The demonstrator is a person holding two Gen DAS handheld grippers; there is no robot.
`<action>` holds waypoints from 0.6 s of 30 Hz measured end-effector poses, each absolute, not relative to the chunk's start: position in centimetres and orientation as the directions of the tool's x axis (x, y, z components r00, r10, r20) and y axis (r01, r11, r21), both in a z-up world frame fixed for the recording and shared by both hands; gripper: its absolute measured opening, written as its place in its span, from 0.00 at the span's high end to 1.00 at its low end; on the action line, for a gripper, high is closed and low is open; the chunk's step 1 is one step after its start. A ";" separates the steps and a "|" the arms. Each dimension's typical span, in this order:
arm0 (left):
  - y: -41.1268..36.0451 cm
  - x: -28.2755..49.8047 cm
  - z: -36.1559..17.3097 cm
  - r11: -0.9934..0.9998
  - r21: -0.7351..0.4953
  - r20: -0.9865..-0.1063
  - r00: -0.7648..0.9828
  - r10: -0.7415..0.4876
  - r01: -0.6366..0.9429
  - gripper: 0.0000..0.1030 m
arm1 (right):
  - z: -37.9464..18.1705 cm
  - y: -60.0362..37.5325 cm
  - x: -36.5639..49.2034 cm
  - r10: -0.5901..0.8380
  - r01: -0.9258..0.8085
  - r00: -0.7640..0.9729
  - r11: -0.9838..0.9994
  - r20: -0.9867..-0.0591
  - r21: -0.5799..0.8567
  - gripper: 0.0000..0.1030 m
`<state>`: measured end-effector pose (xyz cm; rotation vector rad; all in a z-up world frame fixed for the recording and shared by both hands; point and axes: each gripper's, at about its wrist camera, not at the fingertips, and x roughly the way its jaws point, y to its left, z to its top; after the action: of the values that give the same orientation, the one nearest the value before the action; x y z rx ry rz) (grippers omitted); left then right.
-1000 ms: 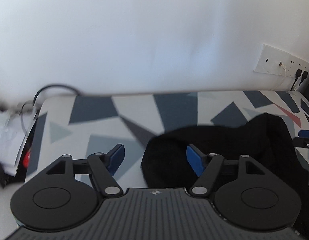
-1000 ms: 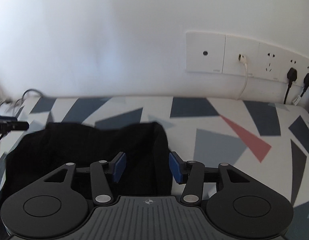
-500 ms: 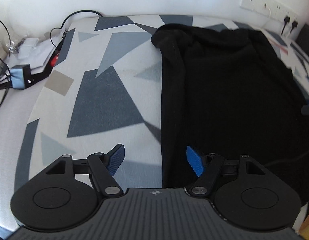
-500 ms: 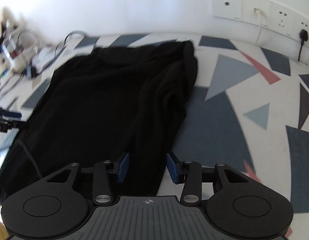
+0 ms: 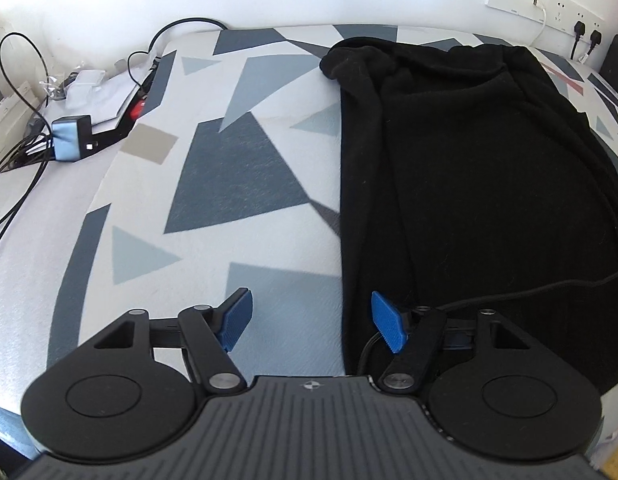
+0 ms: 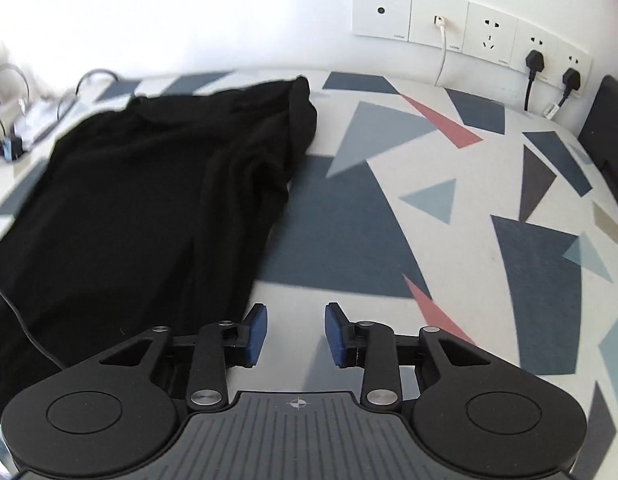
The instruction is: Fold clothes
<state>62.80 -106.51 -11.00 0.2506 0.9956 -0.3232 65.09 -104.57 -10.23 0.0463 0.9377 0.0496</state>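
1. Nearest, the left gripper (image 5: 311, 316) has its jaws spread wide with nothing between them. Its right finger sits over the near left edge of the black garment (image 5: 469, 184); its left finger is over bare patterned cloth. If it pinches here it may catch only a thin sliver of the edge, which could slip out when lifted.

2. A thin black cable (image 5: 549, 288) lies across the garment's near part and runs toward the left gripper's right finger. Judging by its path, the jaws could trap it with the fabric, or it could drag the cloth out of line.

3. The right gripper (image 6: 295, 334) also has its jaws spread and empty, though narrower. It hovers over the patterned bench (image 6: 449, 240) just right of the garment's right edge, not over the fabric. Closing here would likely grab nothing, or pinch the bench cover instead.

4. The garment lies lengthwise between the two grippers, running from the near edge to the far side of the bench. Uneven grips on its two sides would probably give a skewed fold.

5. Farther off, its right side is bunched into ridges (image 6: 269, 160), and the far end is rolled. Folding over these would lock in the wrinkles.

6. Farthest, loose wires and a small blue box (image 5: 71, 138) sit off the bench's far left, and plugs (image 6: 535, 58) hang in the wall sockets. A wide swing could snag them.
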 end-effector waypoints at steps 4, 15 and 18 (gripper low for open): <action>-106.0 62.3 -10.9 0.919 0.085 -0.854 0.503 -0.132 0.386 0.34 | -10.5 -102.8 63.9 0.095 -0.104 0.599 0.994 -0.795 0.040 0.70; -105.0 61.8 -10.9 0.937 -0.044 -0.871 0.447 -0.207 0.347 0.45 | -9.5 -99.7 62.8 0.161 -0.195 0.604 0.980 -0.780 0.051 0.70; -105.3 61.3 -10.8 0.930 -0.056 -0.865 0.448 -0.227 0.363 0.59 | -9.4 -99.9 62.9 0.189 -0.204 0.584 0.976 -0.789 0.084 0.70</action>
<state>61.35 -105.33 -10.76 0.1449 1.0454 -0.3663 62.91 -99.95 -9.40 -0.0165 0.9186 0.2293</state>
